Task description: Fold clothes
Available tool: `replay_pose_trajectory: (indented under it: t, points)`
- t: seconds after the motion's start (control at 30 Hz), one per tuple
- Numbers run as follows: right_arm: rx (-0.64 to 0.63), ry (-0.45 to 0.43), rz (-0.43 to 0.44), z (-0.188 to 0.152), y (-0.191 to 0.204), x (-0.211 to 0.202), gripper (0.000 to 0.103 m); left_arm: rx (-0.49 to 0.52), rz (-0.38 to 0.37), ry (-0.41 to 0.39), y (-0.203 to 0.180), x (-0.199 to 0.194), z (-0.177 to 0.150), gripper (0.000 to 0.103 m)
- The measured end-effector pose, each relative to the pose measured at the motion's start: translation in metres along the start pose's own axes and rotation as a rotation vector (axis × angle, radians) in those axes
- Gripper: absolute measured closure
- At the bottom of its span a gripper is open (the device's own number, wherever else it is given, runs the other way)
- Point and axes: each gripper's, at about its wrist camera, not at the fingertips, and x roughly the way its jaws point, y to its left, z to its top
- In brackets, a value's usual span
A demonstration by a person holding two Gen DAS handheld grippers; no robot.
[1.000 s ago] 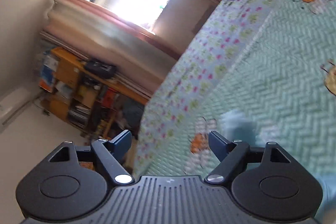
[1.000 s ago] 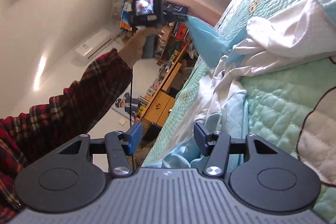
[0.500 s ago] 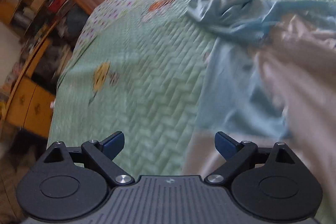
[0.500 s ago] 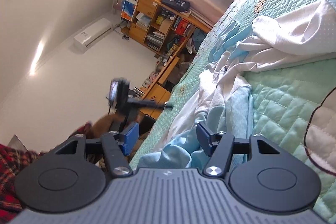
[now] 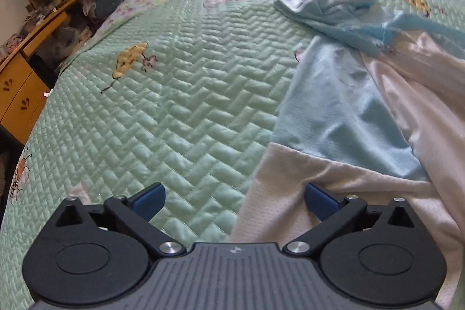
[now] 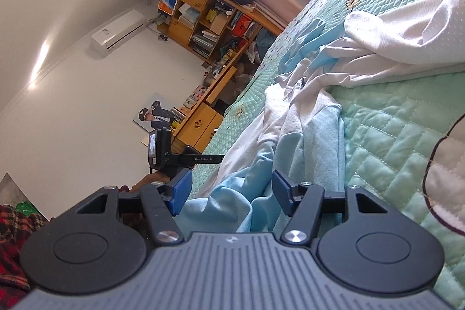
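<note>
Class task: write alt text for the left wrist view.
The left gripper, fingers spread wide, hovers over the edge of a white and pale blue garment lying crumpled on a green quilted bedspread.

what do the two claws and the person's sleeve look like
Both the left claw and right claw are black, with blue finger pads, round side discs, silver pivot screws and a ribbed grey base. The sleeve is red and dark plaid.

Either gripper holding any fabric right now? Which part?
Left gripper: nothing held, fingers wide over the white garment edge. Right gripper: light blue cloth lies between its fingers, unpinched.
</note>
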Motion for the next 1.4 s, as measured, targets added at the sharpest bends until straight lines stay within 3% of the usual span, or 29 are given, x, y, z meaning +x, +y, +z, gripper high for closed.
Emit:
replay_pose_trajectory:
  t: [0.07,0.13,0.3,0.37,0.53,0.7,0.87,1.0,1.03,1.1,1.13,1.17,1.2,1.23,1.33,1.4]
  points:
    - [0.004,0.0,0.002,0.0,-0.001,0.0,0.041,-0.007,0.021,-0.057,0.004,-0.008,0.0,0.006]
    - [0.013,0.001,0.004,0.0,-0.002,0.0,0.041,0.013,0.054,-0.098,0.005,-0.013,-0.001,0.002]
    - [0.027,0.005,0.0,0.001,-0.004,0.001,0.041,0.126,0.148,-0.055,0.001,0.006,-0.001,0.001]
    - [0.028,0.007,-0.003,0.001,-0.005,0.001,0.041,0.142,0.144,-0.065,-0.001,0.008,-0.002,0.001]
    - [0.035,0.012,-0.011,0.002,-0.007,0.002,0.041,0.099,0.01,-0.077,0.008,0.004,-0.007,0.001]
    - [0.036,0.015,-0.014,0.002,-0.008,0.003,0.041,0.009,-0.262,-0.031,0.02,0.003,-0.009,0.003]
    - [0.037,0.018,-0.019,0.002,-0.009,0.003,0.041,-0.027,-0.438,0.029,0.019,0.012,-0.011,0.002]
    - [0.035,0.02,-0.019,0.002,-0.009,0.003,0.041,-0.014,-0.534,0.038,0.018,0.011,-0.011,0.002]
    - [0.034,0.021,-0.02,0.002,-0.009,0.003,0.041,-0.01,-0.56,0.038,0.017,0.01,-0.011,0.005]
    - [0.033,0.022,-0.019,0.003,-0.01,0.003,0.041,0.027,-0.55,0.022,0.008,0.003,-0.011,0.023]
    - [0.033,0.023,-0.019,0.003,-0.01,0.003,0.041,0.04,-0.525,0.006,0.004,-0.002,-0.012,0.05]
    - [0.033,0.023,-0.019,0.003,-0.01,0.003,0.041,0.047,-0.507,-0.006,-0.001,-0.007,-0.012,0.084]
    - [0.033,0.023,-0.019,0.003,-0.01,0.003,0.041,0.041,-0.502,-0.007,-0.005,-0.012,-0.012,0.099]
    - [0.032,0.023,-0.02,0.003,-0.01,0.004,0.041,0.048,-0.48,-0.011,-0.011,-0.017,-0.013,0.1]
    - [0.025,0.021,-0.021,0.003,-0.01,0.004,0.041,0.164,-0.285,-0.056,-0.041,-0.039,-0.016,0.1]
    - [0.025,0.014,-0.021,0.003,-0.01,0.003,0.041,0.185,-0.165,-0.101,-0.042,-0.051,-0.004,0.1]
